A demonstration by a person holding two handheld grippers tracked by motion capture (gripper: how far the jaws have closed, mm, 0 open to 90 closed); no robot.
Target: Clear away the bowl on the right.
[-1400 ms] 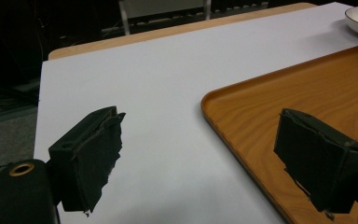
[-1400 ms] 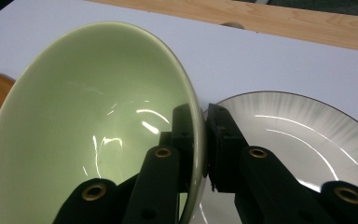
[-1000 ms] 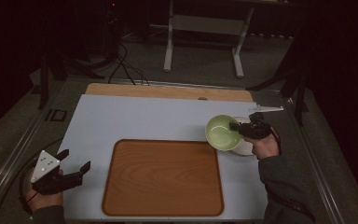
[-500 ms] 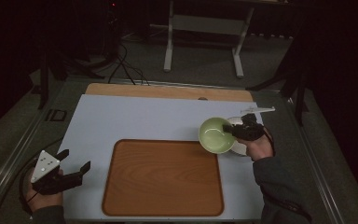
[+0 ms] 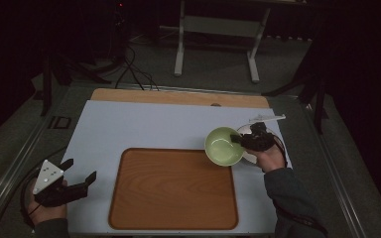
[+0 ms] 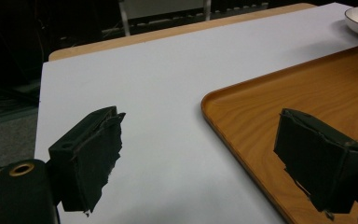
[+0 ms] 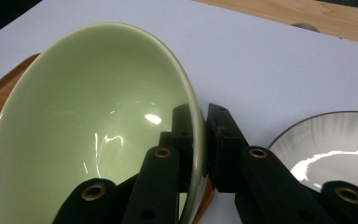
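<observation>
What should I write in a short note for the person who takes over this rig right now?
Right hand-held gripper: shut on the rim of the green bowl, held tilted over the far right corner of the wooden tray.
Left hand-held gripper: open, holding nothing, at the near left table edge.
White plate: on the table, right of the tray.
Done: bowl is lifted.
Left: probably set the bowl on the tray; the plate is not yet handled.

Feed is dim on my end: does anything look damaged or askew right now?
The pad on one jaw of the left tongs looks torn, its edge ragged. The green bowl hangs tilted, pinched by its rim in the right tongs, over the wooden tray's corner. Nothing spilled.
</observation>
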